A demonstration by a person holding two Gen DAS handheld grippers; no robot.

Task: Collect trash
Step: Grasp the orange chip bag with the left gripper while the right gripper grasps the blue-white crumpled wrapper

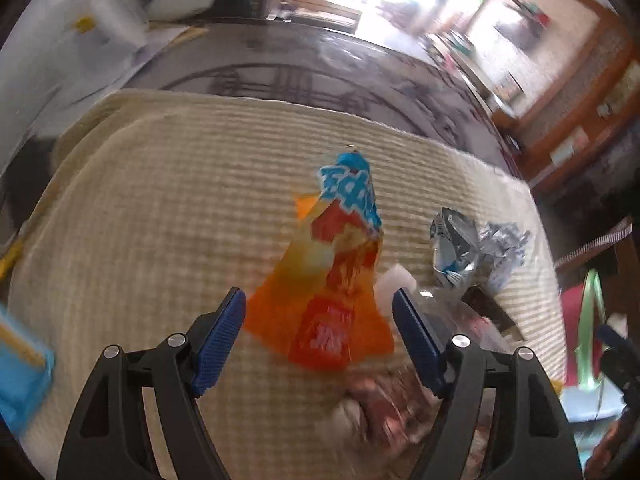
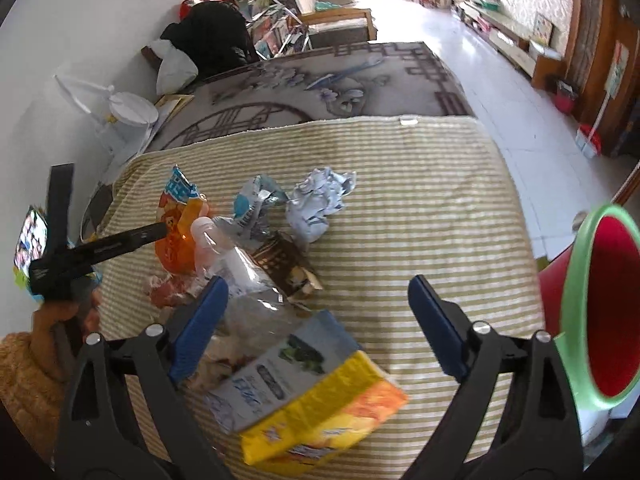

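Both tools point steeply down. The left hand-held gripper [image 1: 319,312] has its jaws apart (pads pressing nothing); the right hand-held gripper [image 2: 316,300] gapes wide, gripping nothing.

Daylight glares from the far doorway; left-wrist view seems motion-blurred, both edges fisheye-bent and dark.

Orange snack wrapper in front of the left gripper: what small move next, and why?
Probably ease the left gripper down a little further and close. Its jaws stand open on either side of the orange snack wrapper, which stands up from the striped mat, and the pads do not yet seem to press it.
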